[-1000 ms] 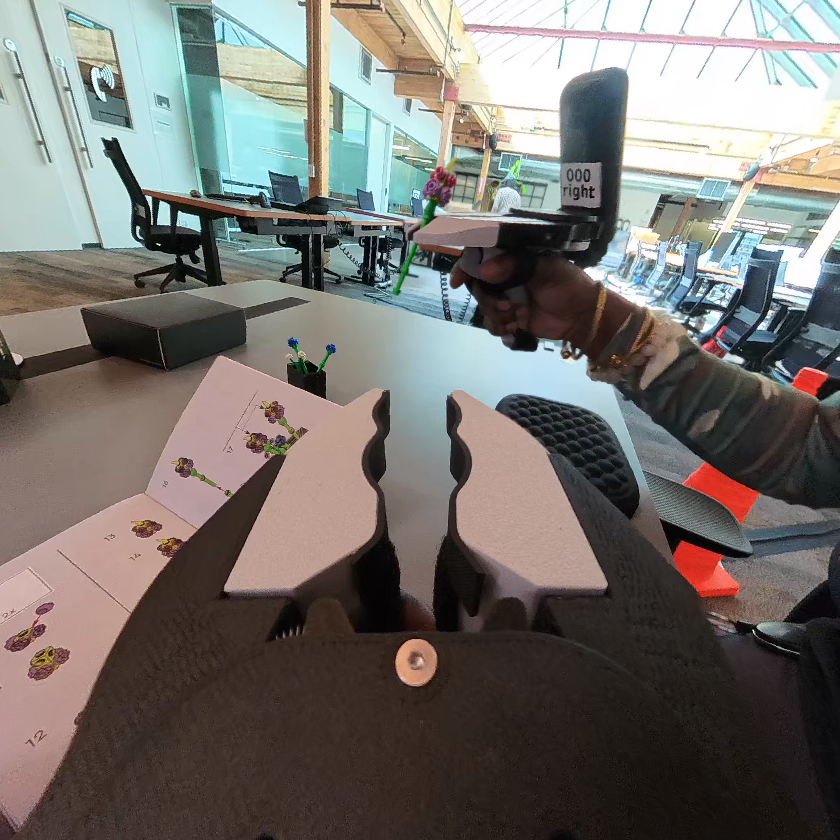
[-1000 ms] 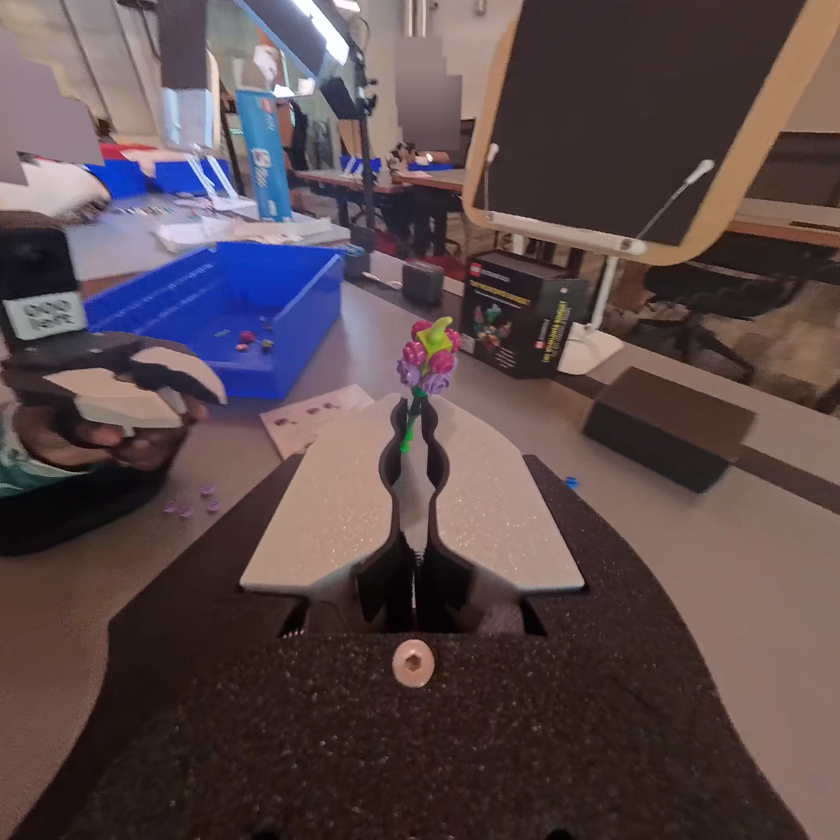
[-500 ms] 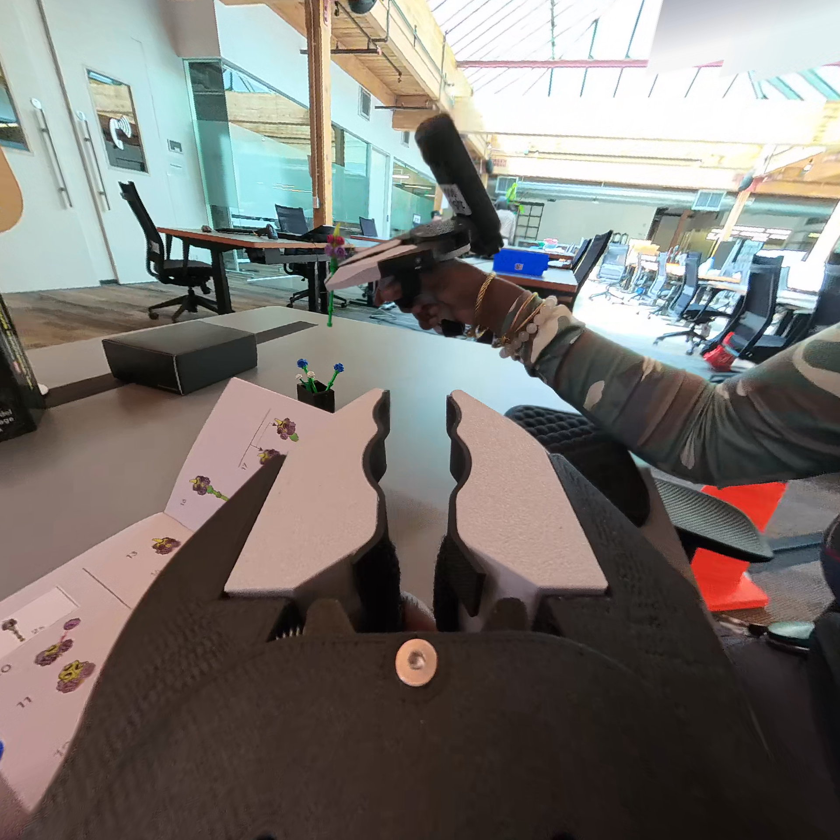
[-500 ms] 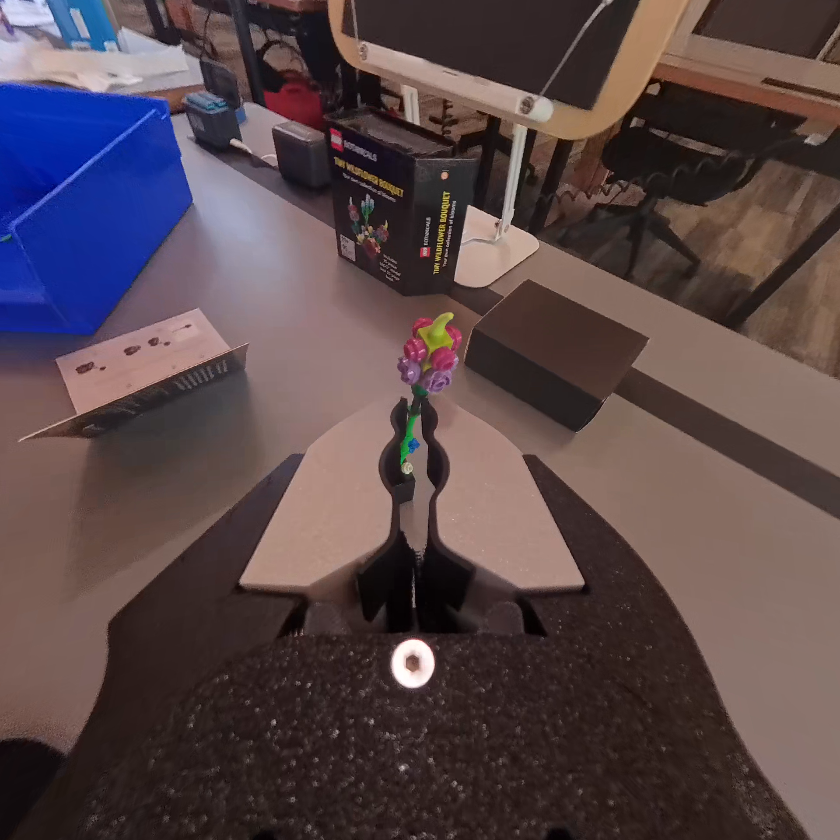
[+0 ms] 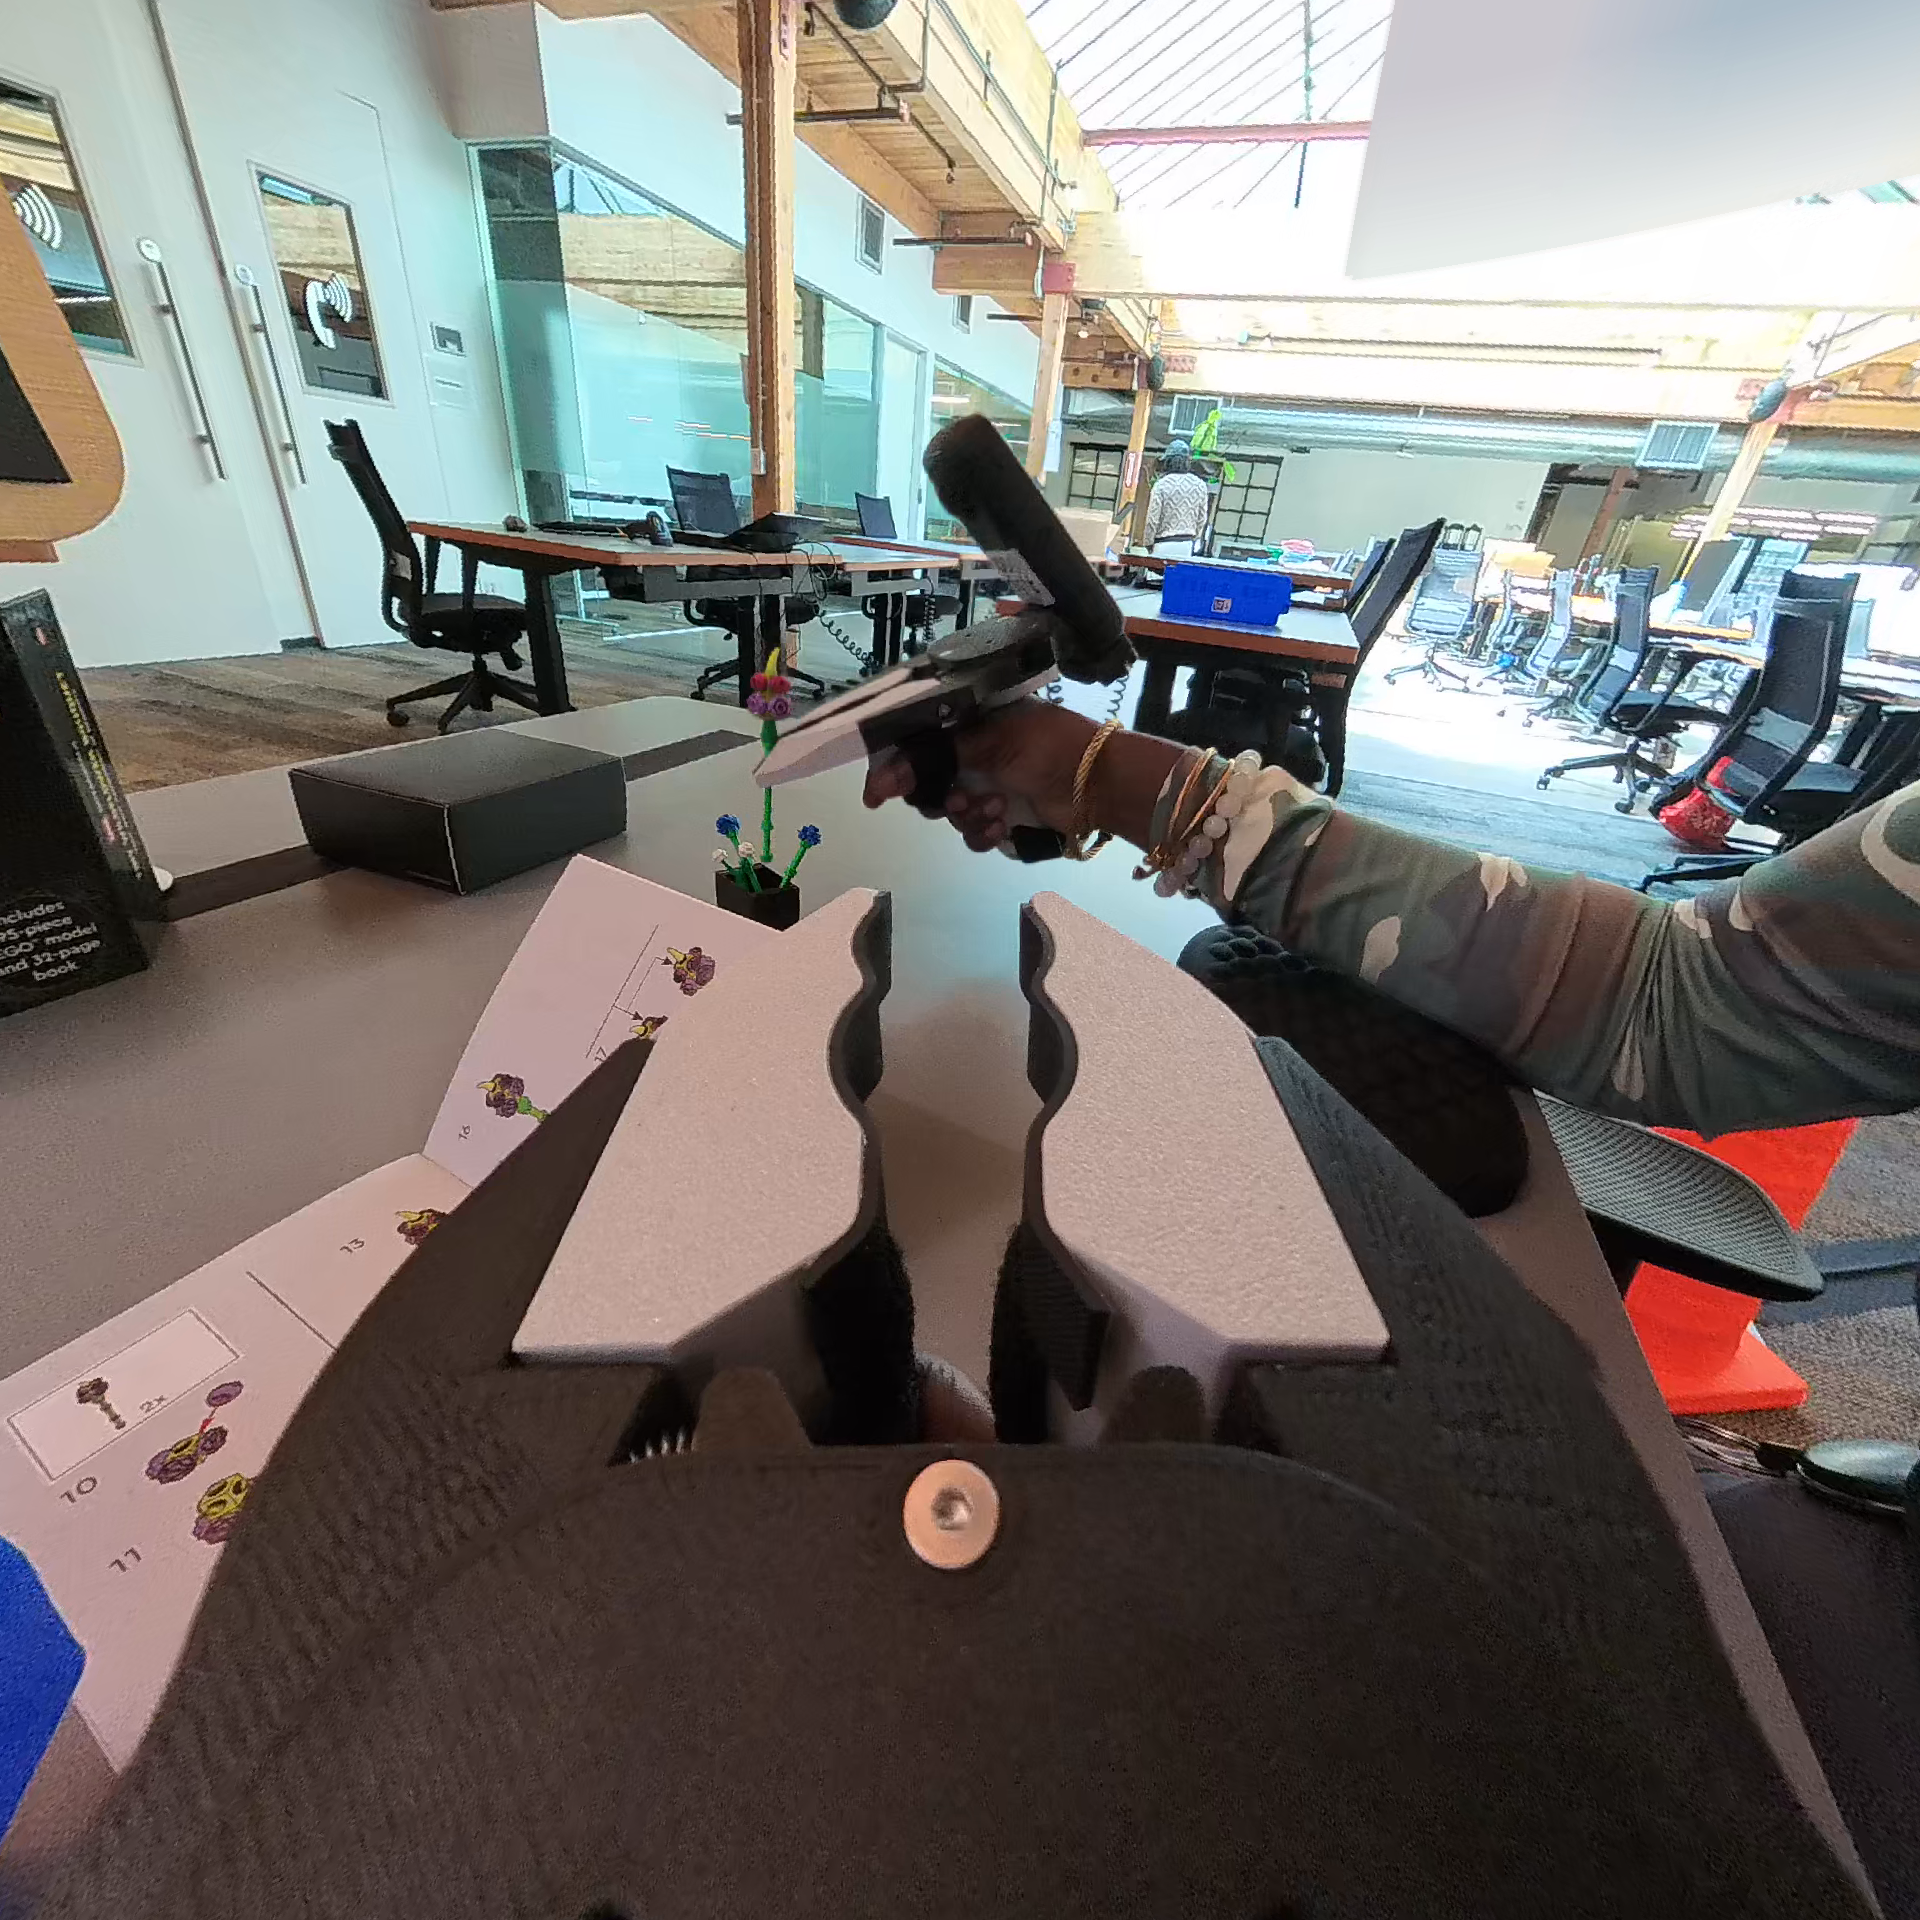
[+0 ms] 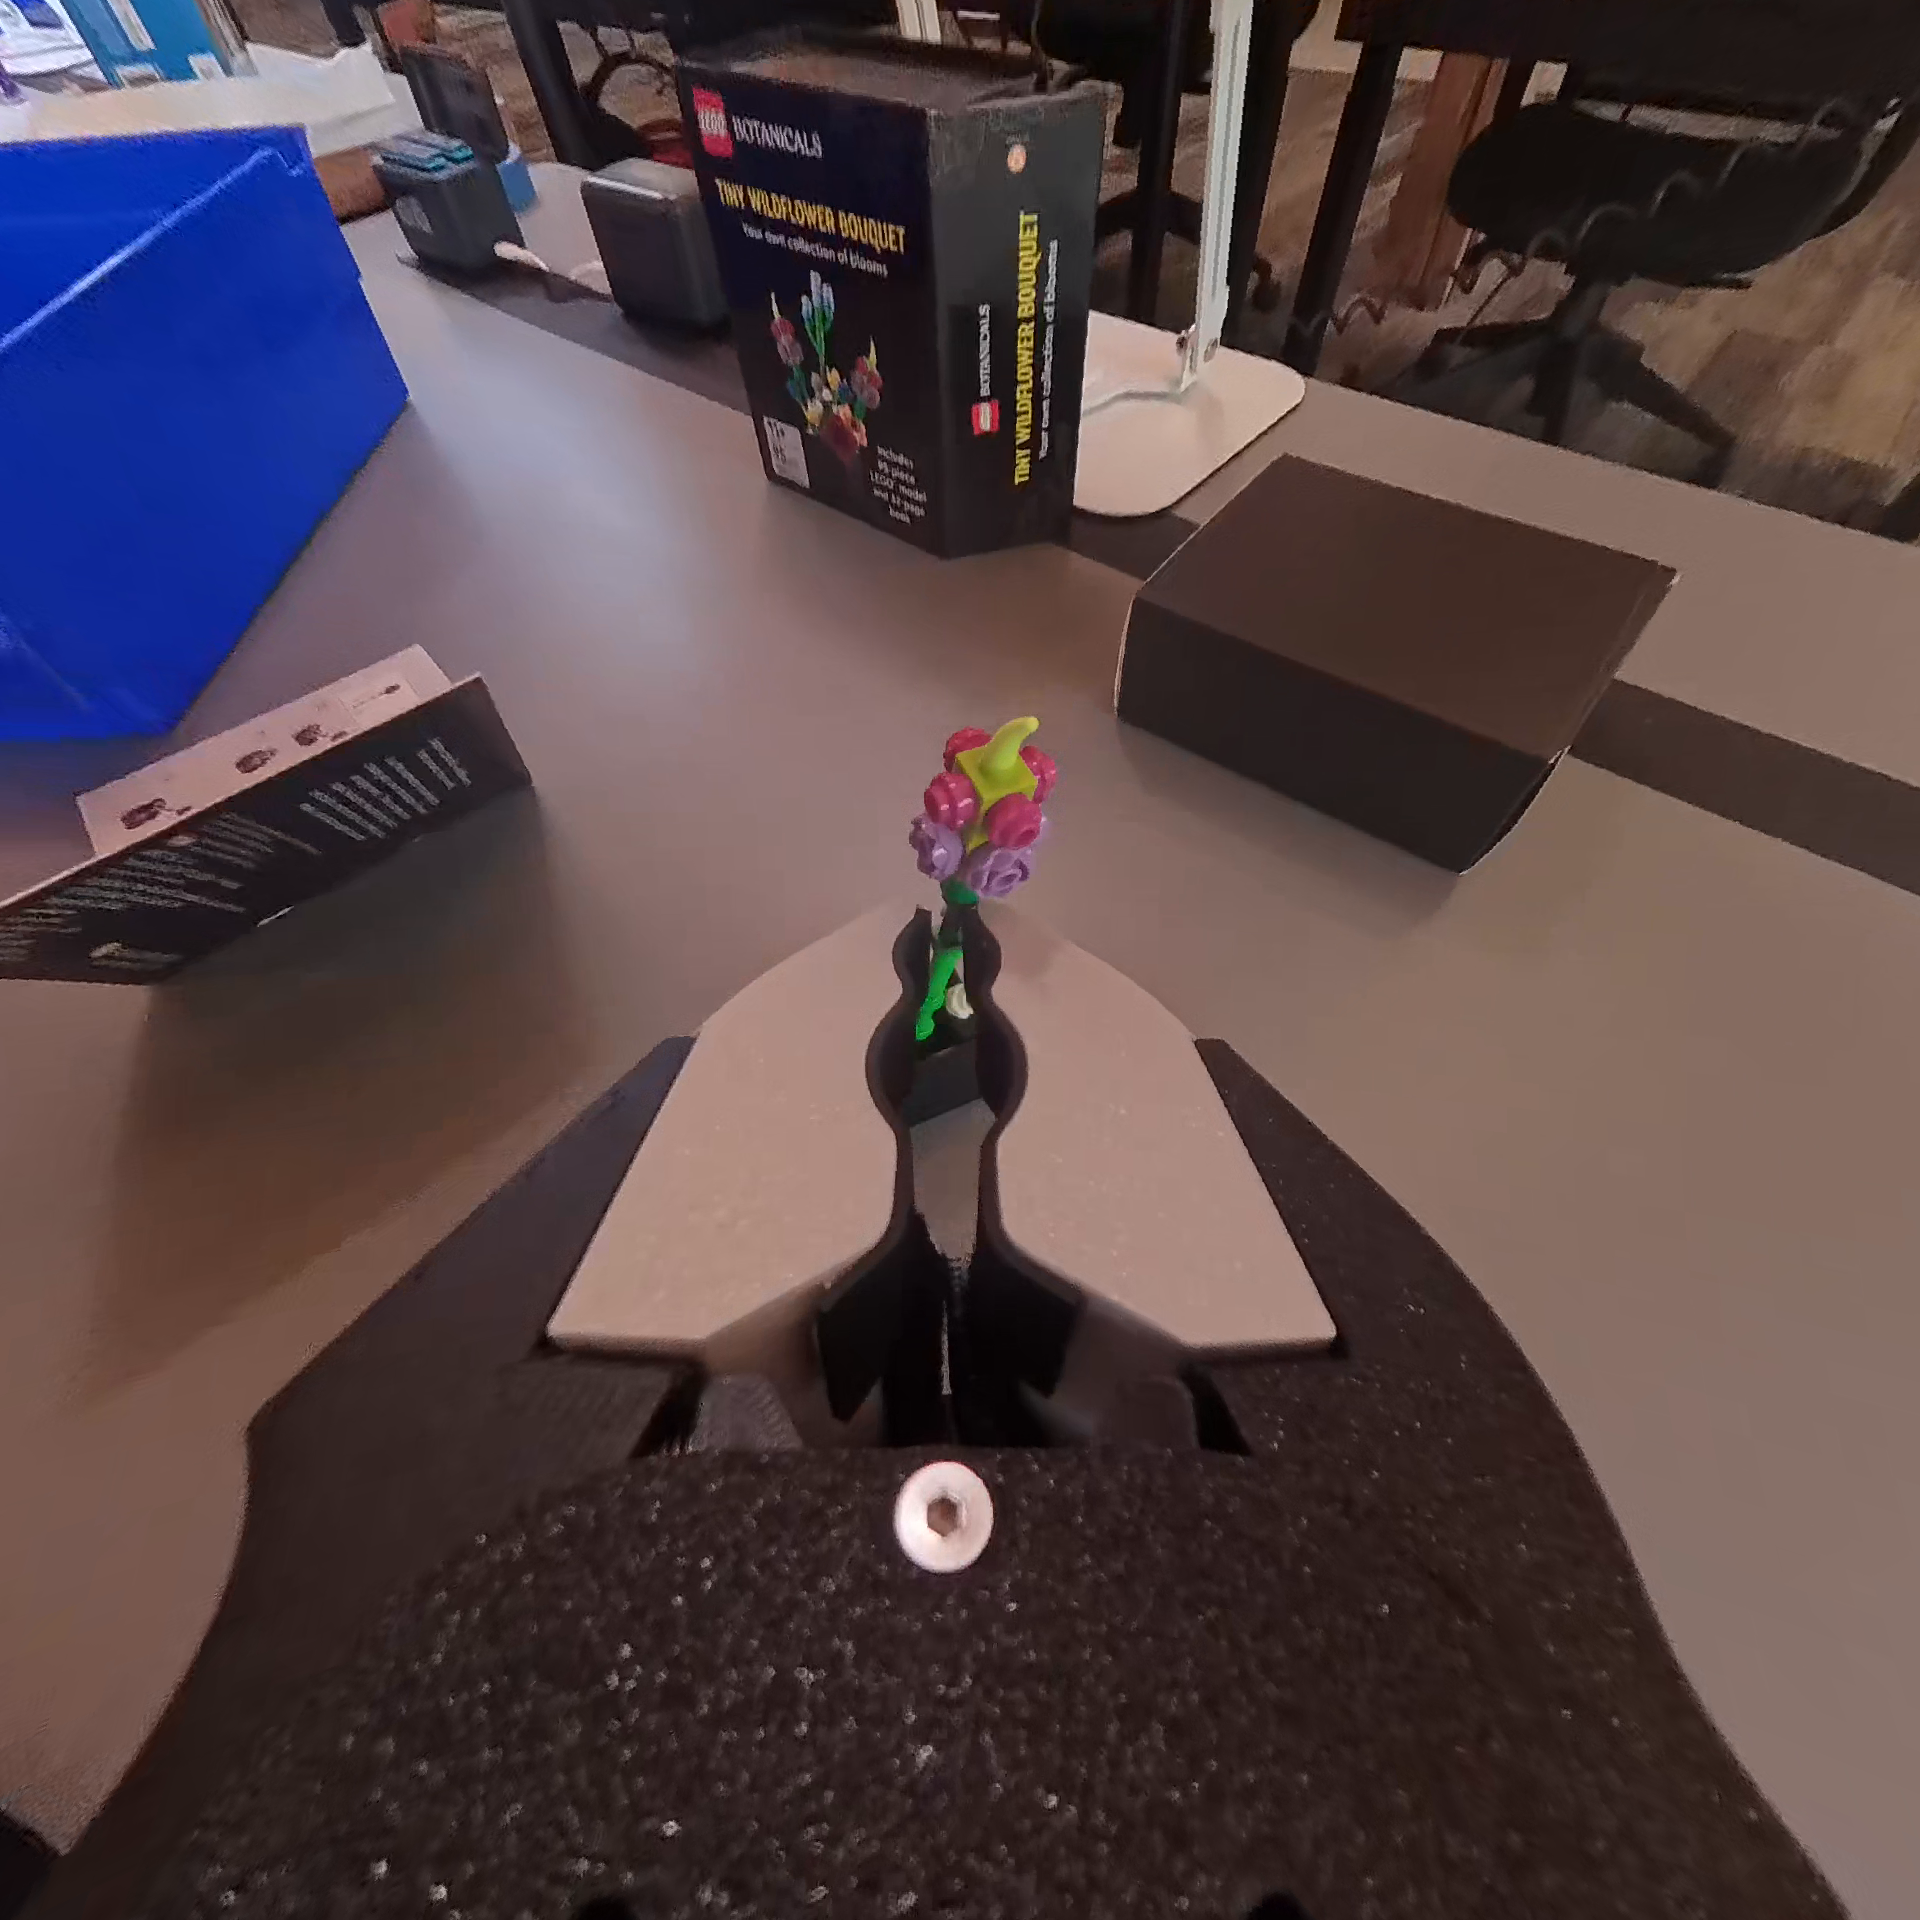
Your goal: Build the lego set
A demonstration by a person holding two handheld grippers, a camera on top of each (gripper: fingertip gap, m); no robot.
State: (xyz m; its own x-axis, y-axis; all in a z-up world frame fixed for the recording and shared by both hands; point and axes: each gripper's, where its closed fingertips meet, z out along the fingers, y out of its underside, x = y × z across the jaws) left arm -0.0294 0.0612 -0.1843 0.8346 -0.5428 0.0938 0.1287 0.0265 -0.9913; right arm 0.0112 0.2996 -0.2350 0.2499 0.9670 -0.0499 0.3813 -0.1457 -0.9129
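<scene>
My right gripper (image 6: 948,935) is shut on the green stem of a lego flower (image 6: 985,805) with pink and purple blooms and a lime tip. In the left wrist view the right gripper (image 5: 774,767) holds that flower (image 5: 769,698) upright, directly over a small black lego pot (image 5: 757,896) that has little blue and white flowers in it. The stem's lower end reaches down to the pot. The pot also shows between the right fingers (image 6: 940,1081). My left gripper (image 5: 954,925) is open and empty, low over the table, behind the pot.
An open instruction booklet (image 5: 312,1247) lies at the left; it also shows in the right wrist view (image 6: 260,821). A flat black box (image 6: 1382,644), the upright lego set box (image 6: 894,301), a blue bin (image 6: 156,416) and a white stand base (image 6: 1184,416) stand on the grey table (image 6: 675,623). Some 25 centimeters of space lies between my two pairs of fingers.
The right gripper has carried the flower down and toward the black pot, from high in the air to just above it. The left gripper stayed open and shifted only slightly.
</scene>
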